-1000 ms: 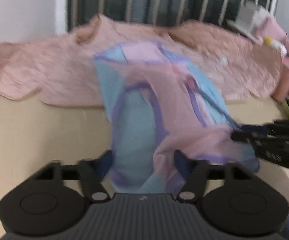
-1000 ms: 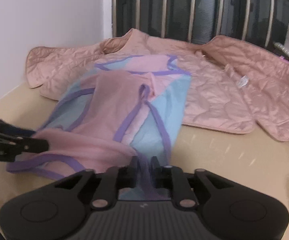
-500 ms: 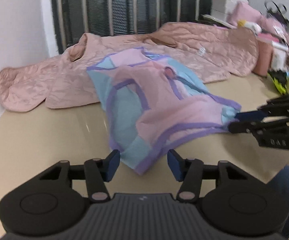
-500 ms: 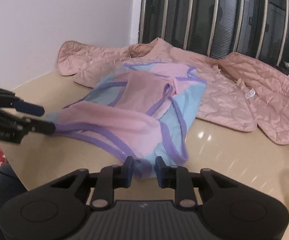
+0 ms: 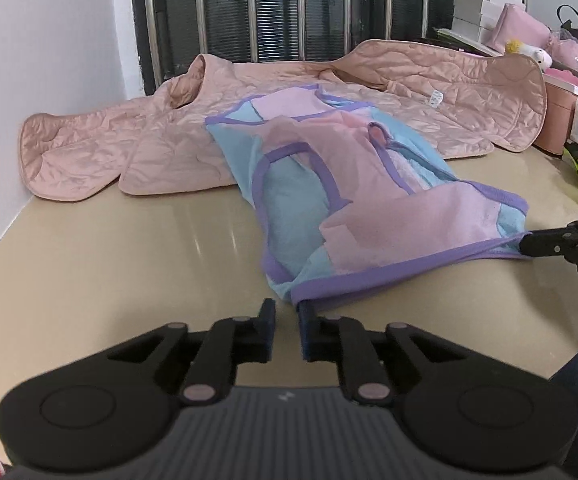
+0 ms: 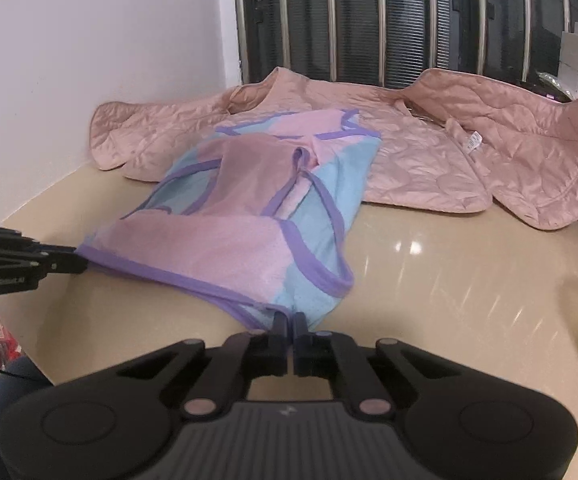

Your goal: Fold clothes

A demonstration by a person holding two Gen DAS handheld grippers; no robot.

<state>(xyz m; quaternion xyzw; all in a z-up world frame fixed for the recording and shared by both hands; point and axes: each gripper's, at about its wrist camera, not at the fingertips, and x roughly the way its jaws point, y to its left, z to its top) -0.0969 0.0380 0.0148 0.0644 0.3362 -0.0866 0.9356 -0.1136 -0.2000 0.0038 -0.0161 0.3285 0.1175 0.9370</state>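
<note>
Now garment [image 5: 297, 200] lowered onto table [image 5: 129, 260] | left fingers [image 5: 267, 320] closing, gapped beside garment | right fingers [image 6: 279, 332] clamped on garment

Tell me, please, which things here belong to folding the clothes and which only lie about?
For the job:
- blue and pink garment
- left tongs
- right tongs
- quilted pink jacket, possibly next

Lying about:
- white boxes
- pink box
- plush toy

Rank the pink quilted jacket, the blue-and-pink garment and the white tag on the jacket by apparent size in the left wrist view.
1. Pink quilted jacket, largest.
2. Blue-and-pink garment, nearer the camera, yet smaller.
3. White tag, smallest.
</note>
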